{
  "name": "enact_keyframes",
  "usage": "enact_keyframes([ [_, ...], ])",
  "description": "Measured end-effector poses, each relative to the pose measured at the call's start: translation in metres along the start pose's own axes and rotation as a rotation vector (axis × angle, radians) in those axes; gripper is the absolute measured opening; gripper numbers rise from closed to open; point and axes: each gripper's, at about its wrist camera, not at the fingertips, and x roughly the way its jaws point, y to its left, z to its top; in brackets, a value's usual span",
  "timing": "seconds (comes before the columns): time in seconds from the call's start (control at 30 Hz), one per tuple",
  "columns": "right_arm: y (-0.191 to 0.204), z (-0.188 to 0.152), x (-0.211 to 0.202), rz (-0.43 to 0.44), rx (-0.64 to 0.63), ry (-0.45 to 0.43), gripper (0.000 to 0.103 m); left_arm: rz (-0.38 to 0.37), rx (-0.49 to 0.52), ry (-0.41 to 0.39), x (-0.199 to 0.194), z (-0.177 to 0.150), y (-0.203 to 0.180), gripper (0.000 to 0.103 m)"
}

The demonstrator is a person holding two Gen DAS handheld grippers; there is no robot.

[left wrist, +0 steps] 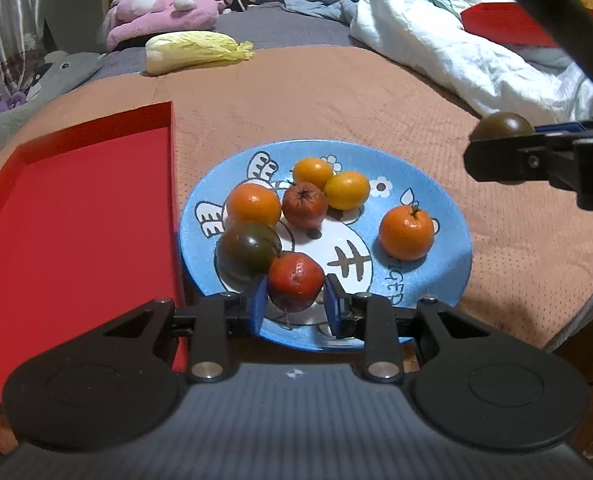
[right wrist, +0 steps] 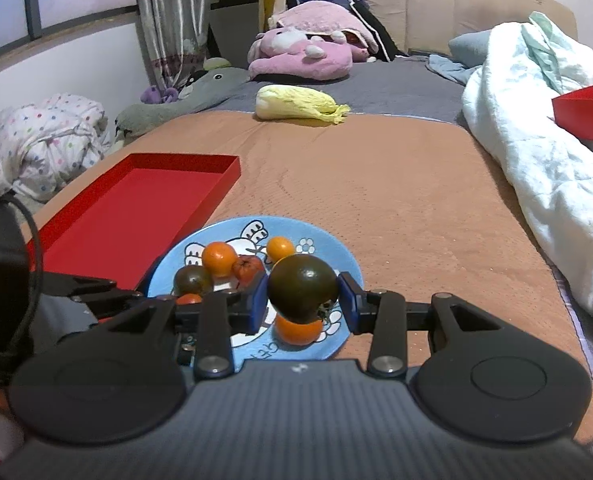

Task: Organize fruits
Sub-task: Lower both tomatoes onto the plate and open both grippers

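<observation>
Tomato is clamped in my right gripper, lifted above the plate. My left gripper straddles a red fruit near the plate's near edge, pads apparently touching, probably headed for the tray on the left.

The left black plastic two-finger gripper has a wide dark grey body with fine ribbed lines and a tiny round white mark in the middle. Two big round black discs sit on its left and right. Black arms with shiny silver screws lead to flat blue finger pads. The right black plastic two-finger gripper looks the same, with blue finger pads. A black cable curves at the far left.
</observation>
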Motion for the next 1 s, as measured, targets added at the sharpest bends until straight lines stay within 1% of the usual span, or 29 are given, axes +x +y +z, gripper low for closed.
enact_keyframes([
  [0.3, -0.004, -0.004, 0.022, -0.009, 0.005, 0.036, 0.041, -0.011, 0.042, 0.011, 0.009, -0.001, -0.005, 0.036],
  [0.5, -0.011, -0.002, 0.038, -0.024, 0.012, 0.049, 0.041, -0.041, 0.081, 0.016, 0.012, -0.002, -0.012, 0.036],
  [0.6, -0.010, -0.001, 0.047, -0.014, 0.010, 0.065, 0.041, -0.047, 0.077, 0.016, 0.013, -0.002, -0.013, 0.037],
  [0.7, -0.001, 0.001, 0.055, 0.018, -0.008, 0.075, 0.041, -0.054, 0.074, 0.018, 0.010, -0.003, -0.013, 0.042],
  [0.77, 0.007, 0.003, 0.059, 0.063, -0.028, 0.081, 0.042, -0.055, 0.075, 0.018, 0.007, -0.003, -0.013, 0.052],
  [0.83, 0.014, 0.005, 0.065, 0.102, -0.045, 0.096, 0.042, -0.051, 0.076, 0.010, 0.004, -0.004, -0.013, 0.056],
  [0.9, 0.021, 0.005, 0.075, 0.123, -0.062, 0.127, 0.042, -0.049, 0.074, 0.009, 0.002, -0.004, -0.011, 0.057],
  [1.0, 0.028, 0.004, 0.088, 0.117, -0.083, 0.175, 0.042, -0.050, 0.074, 0.003, -0.001, -0.005, -0.010, 0.058],
])
